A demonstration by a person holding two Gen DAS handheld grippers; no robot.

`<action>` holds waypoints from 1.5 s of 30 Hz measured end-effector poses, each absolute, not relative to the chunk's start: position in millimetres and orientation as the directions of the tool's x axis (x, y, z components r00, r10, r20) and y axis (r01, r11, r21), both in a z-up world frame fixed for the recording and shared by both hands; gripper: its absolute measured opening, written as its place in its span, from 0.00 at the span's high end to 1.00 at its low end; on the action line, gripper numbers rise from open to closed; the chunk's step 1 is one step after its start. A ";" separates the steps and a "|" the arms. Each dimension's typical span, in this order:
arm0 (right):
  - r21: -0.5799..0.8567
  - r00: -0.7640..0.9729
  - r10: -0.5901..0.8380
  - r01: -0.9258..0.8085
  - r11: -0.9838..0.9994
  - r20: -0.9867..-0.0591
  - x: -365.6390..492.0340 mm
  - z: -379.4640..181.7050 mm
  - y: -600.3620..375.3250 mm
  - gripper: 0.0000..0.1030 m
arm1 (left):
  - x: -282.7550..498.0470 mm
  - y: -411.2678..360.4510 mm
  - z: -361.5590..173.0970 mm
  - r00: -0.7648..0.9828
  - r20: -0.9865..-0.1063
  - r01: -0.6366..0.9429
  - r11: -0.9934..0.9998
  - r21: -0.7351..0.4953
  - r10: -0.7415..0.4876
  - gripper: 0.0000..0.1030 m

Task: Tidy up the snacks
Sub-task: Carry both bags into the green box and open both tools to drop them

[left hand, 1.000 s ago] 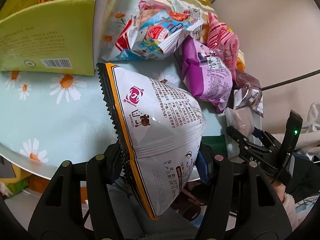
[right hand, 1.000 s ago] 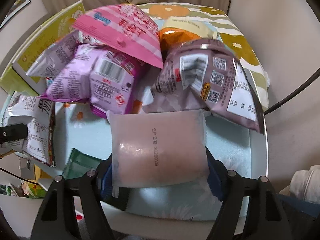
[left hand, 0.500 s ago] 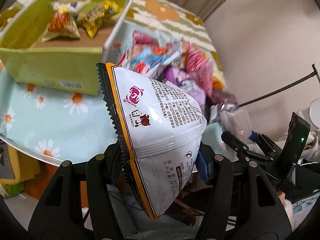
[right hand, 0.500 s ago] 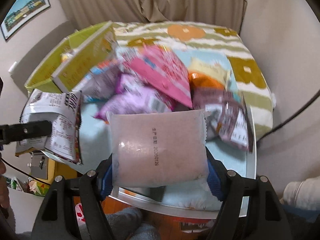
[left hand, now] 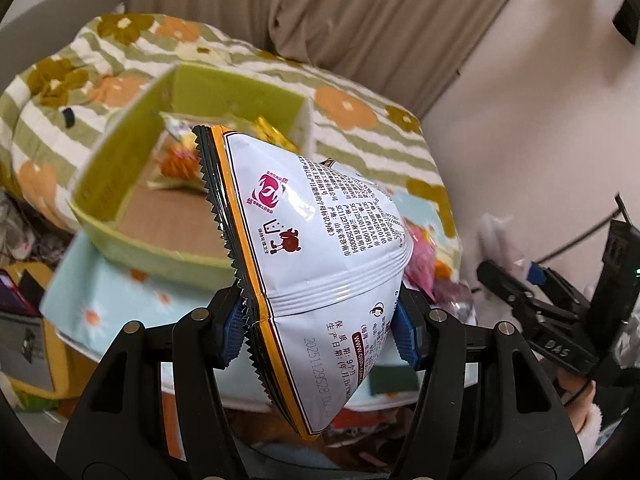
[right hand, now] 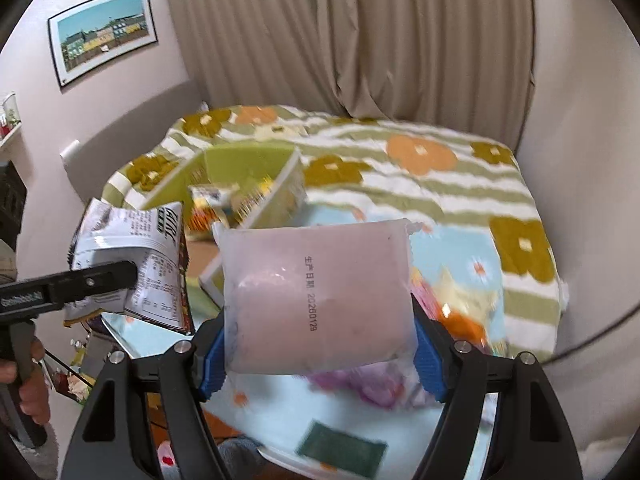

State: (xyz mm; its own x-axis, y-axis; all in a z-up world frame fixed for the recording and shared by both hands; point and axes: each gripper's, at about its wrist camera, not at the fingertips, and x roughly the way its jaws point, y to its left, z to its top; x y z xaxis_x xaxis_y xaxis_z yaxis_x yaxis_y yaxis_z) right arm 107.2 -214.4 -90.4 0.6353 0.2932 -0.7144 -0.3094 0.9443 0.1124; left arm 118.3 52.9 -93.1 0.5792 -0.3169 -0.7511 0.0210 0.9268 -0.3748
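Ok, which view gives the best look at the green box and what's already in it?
The left wrist view: the green box sits close, open side up, showing its brown floor and a few snack packets, though the white snack bag in the left gripper hides its right part. In the right wrist view it is farther, blurred and partly hidden behind the pink pouch.

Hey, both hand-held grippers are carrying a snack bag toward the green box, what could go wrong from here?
1. The white snack bag is pinched near its lower half in the left hand-held gripper, so its puffy top may swing or slip.
2. The pink pouch in the right hand-held gripper looks smooth; it might slide out.
3. Both aim for the green box, so they may bump each other.
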 end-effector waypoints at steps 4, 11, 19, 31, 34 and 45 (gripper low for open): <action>0.107 0.646 0.306 -0.329 0.938 -0.700 133.7 -78.0 -179.7 0.30 | 153.1 83.6 -93.7 0.574 -0.762 0.012 0.934 -0.357 -0.299 0.45; 0.126 0.627 0.315 -0.327 0.937 -0.712 189.8 -80.8 -112.9 0.30 | 219.8 139.9 -112.9 0.520 -0.796 0.029 0.938 -0.346 -0.309 0.45; 0.136 0.582 0.278 -0.277 0.951 -0.764 233.7 -103.7 -55.6 0.30 | 274.6 169.1 -152.1 0.421 -0.852 0.097 0.949 -0.300 -0.312 0.44; 0.135 0.520 0.214 -0.187 0.973 -0.827 256.4 -133.1 -25.0 0.30 | 277.8 184.1 -172.5 0.389 -0.885 0.152 0.965 -0.214 -0.257 0.07; 0.140 0.497 0.224 -0.202 0.969 -0.838 262.0 -138.2 -18.3 0.30 | 270.6 188.4 -169.1 0.405 -0.880 0.142 0.968 -0.208 -0.248 0.07; 0.180 0.380 0.279 -0.276 0.944 -0.882 287.4 -176.4 -0.7 0.30 | 254.4 190.6 -160.2 0.455 -0.878 0.073 0.989 -0.131 -0.150 0.07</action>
